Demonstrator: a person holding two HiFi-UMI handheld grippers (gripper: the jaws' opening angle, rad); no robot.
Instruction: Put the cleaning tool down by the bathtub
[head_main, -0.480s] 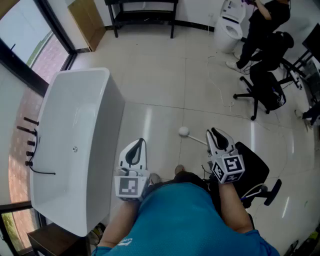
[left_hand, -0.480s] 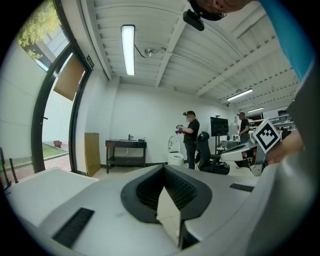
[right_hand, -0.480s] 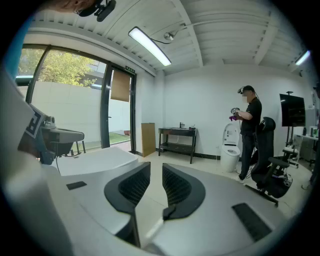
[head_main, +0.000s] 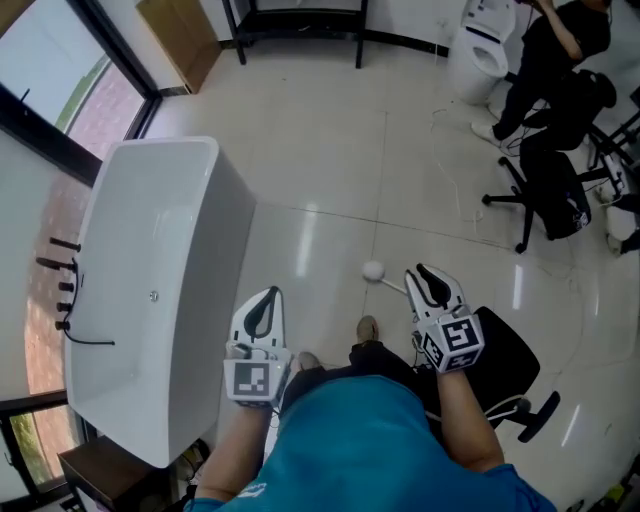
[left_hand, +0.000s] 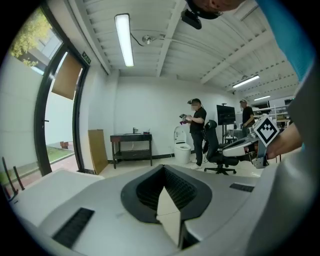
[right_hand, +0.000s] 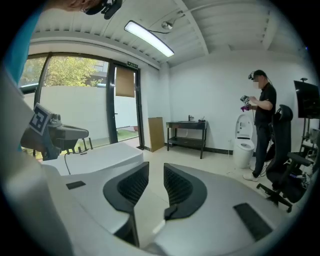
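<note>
The cleaning tool (head_main: 373, 269) shows only its round white head and a short run of handle; the rest vanishes under the right gripper (head_main: 427, 275). At the far right the standing person (head_main: 560, 45) and the toilet (head_main: 476, 52) are cut off by the top edge; the near black chair (head_main: 508, 347) is partly hidden behind that gripper.

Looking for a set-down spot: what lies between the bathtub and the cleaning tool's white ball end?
Only bare floor tile lies between the bathtub and the ball end. The head view shows it.

Left tool (left_hand: 164, 171) jaws together, empty; person (left_hand: 198, 125) stands beside toilet (left_hand: 181, 148).
</note>
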